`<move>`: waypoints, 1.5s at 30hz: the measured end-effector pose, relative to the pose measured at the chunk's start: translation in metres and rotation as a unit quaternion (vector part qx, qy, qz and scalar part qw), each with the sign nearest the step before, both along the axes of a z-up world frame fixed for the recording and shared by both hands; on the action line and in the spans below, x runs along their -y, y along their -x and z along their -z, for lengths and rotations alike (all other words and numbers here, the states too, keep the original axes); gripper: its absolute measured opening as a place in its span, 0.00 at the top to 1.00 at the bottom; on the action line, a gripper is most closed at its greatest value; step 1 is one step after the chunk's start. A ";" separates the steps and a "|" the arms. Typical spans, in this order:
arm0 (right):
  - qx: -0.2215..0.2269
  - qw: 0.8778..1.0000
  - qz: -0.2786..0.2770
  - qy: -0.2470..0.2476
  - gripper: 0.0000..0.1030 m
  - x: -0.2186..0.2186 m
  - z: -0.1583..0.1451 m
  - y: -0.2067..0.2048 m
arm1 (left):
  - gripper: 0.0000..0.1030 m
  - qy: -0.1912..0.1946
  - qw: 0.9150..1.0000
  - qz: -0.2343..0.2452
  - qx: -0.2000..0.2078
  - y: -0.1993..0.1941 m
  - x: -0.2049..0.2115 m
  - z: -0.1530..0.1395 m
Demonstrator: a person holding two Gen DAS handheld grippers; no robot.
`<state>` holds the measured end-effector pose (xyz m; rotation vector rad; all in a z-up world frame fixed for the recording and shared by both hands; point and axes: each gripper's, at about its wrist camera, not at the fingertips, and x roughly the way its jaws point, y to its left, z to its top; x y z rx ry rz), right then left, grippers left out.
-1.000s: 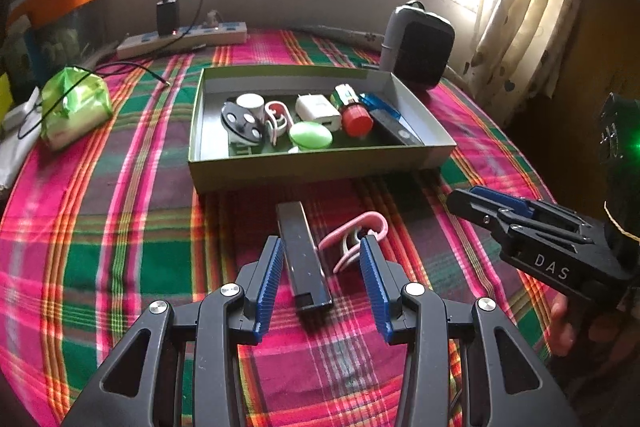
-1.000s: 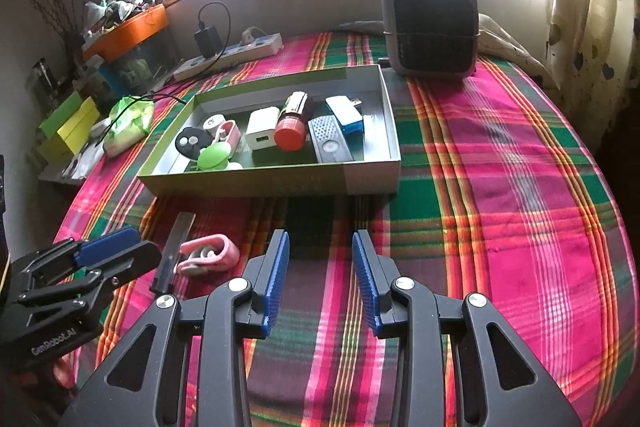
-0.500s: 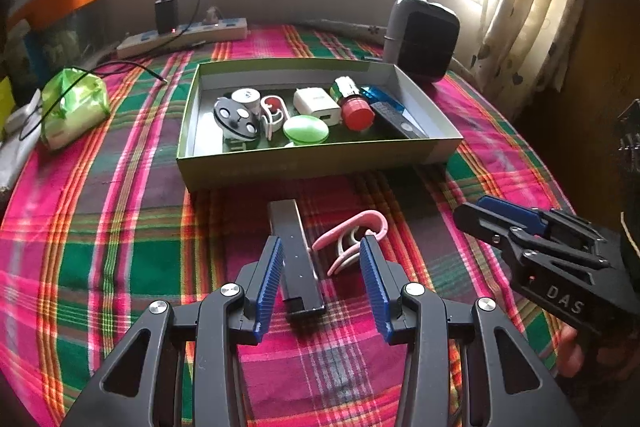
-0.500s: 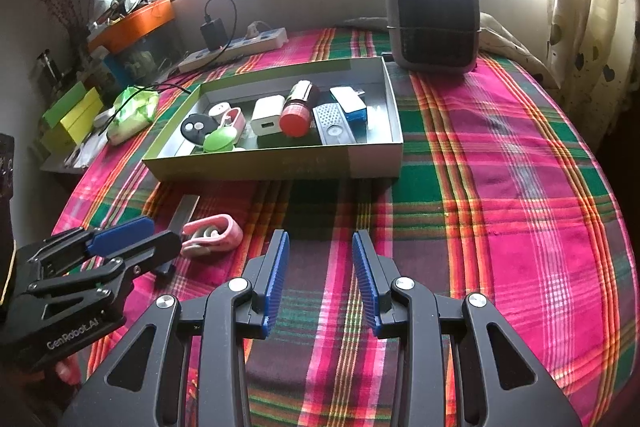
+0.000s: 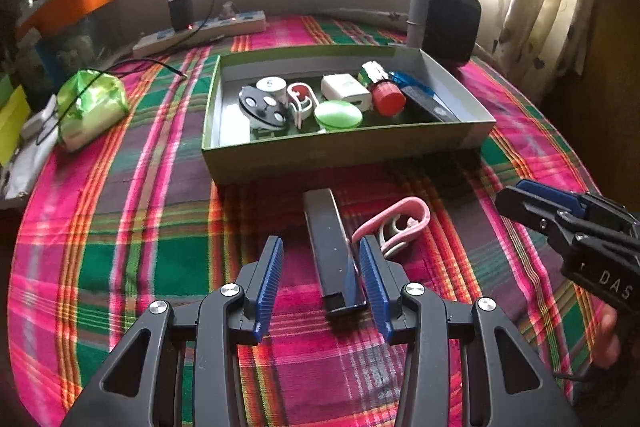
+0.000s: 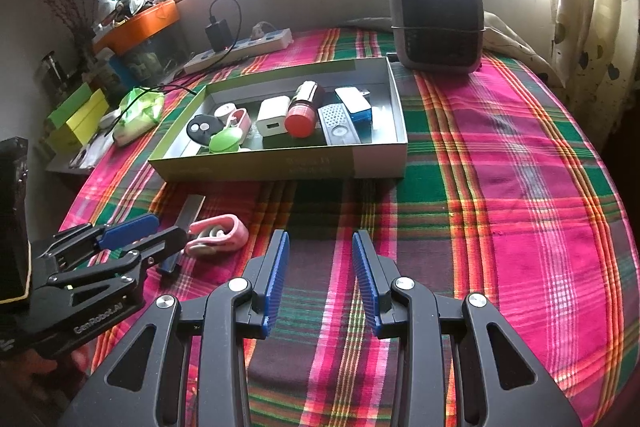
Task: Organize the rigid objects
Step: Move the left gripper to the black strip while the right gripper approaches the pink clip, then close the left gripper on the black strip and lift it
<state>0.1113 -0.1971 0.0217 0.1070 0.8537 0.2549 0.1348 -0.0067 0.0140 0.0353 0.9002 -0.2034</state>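
Left gripper (image 5: 320, 263) sat low centre of the left wrist view, jaws apart, pads either side of the black bar (image 5: 334, 251) without clearly pressing it; the right-hand pad was just beside it. The bar lay on the plaid cloth (image 5: 120, 227) just below the box (image 5: 340, 151). Pink clip (image 5: 394, 223) lay right of the bar, centre frame, touching nothing else visible. Right gripper (image 6: 320, 267) was bottom centre of its own view, jaws parted, nothing between them, only cloth under it. The box, mid-frame, held a red-capped bottle (image 6: 302, 113), white charger (image 6: 272, 117), green disc (image 6: 224, 141) and other small items.
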 end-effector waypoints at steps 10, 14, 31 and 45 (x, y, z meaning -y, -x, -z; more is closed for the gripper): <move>-0.002 1.000 0.004 -0.007 0.66 0.003 0.001 -0.001 | 0.62 -0.018 1.000 0.003 -0.011 -0.011 0.005 0.007; -0.001 1.000 0.005 -0.009 0.66 0.004 0.001 -0.001 | 0.62 -0.029 1.000 0.003 -0.008 -0.014 0.007 0.008; -0.001 1.000 0.008 -0.013 0.66 0.006 0.001 -0.001 | 0.62 -0.047 0.999 -0.004 -0.006 -0.017 -0.004 0.010; -0.003 1.000 0.008 -0.008 0.66 0.005 0.002 -0.001 | 0.65 -0.043 0.999 -0.002 0.001 -0.026 -0.006 0.009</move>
